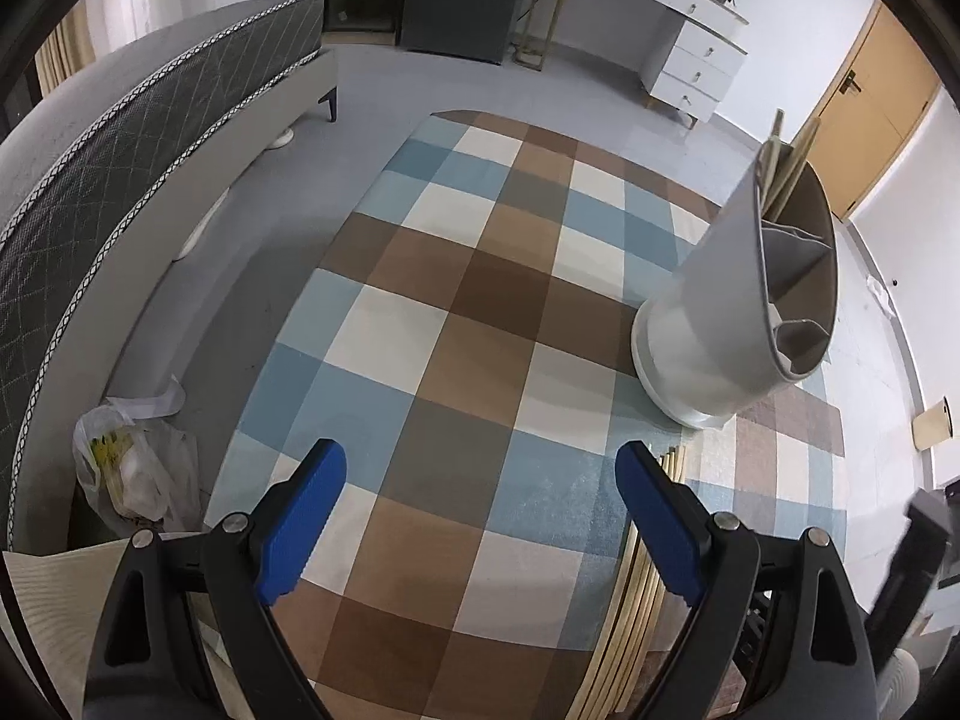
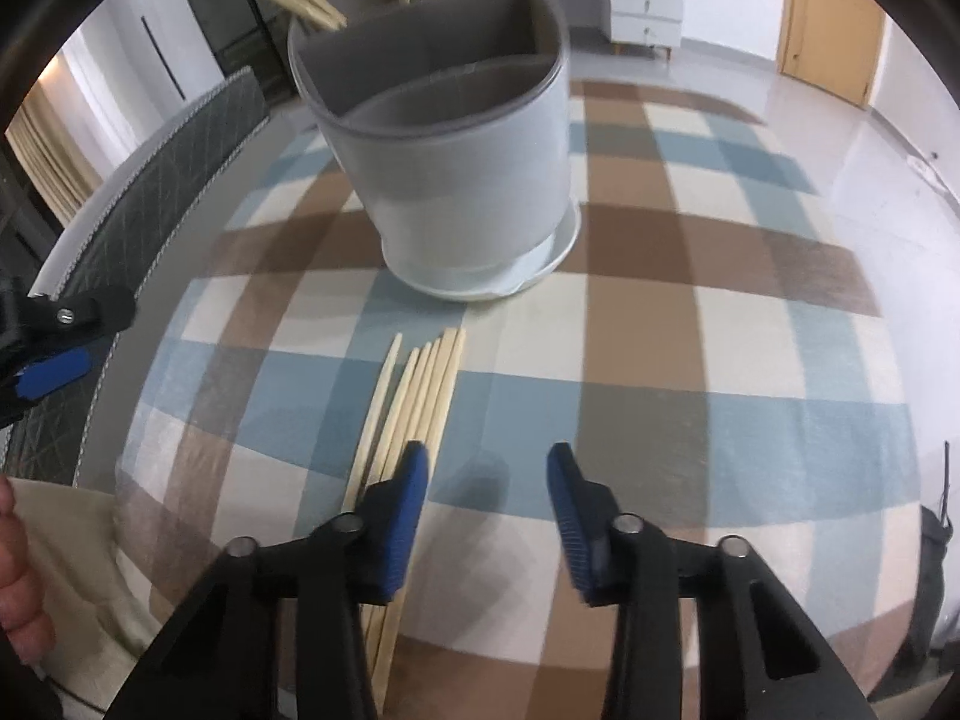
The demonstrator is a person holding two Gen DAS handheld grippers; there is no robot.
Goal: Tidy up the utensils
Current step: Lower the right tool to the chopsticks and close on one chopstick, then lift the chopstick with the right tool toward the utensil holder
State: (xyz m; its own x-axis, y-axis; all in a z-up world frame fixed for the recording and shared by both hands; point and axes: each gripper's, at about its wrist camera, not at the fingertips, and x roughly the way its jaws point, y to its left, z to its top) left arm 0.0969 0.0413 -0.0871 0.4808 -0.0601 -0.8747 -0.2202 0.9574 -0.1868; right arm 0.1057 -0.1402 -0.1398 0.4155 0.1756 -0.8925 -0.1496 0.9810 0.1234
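The right hand-held gripper [image 2: 487, 501], jaws apart and gripping nothing, hovers beside loose chopsticks [image 2: 414, 402] partly hidden under its left finger, short of the divided holder [image 2: 456, 180] on the checkered surface [image 2: 720, 360]; the left hand-held gripper [image 1: 480, 516] stands spread wide.

No readable text, label or number anywhere.

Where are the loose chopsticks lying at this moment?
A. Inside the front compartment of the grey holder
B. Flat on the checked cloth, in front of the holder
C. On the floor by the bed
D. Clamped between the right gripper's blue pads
B: the loose chopsticks lie side by side on the checked cloth, in front of the holder.
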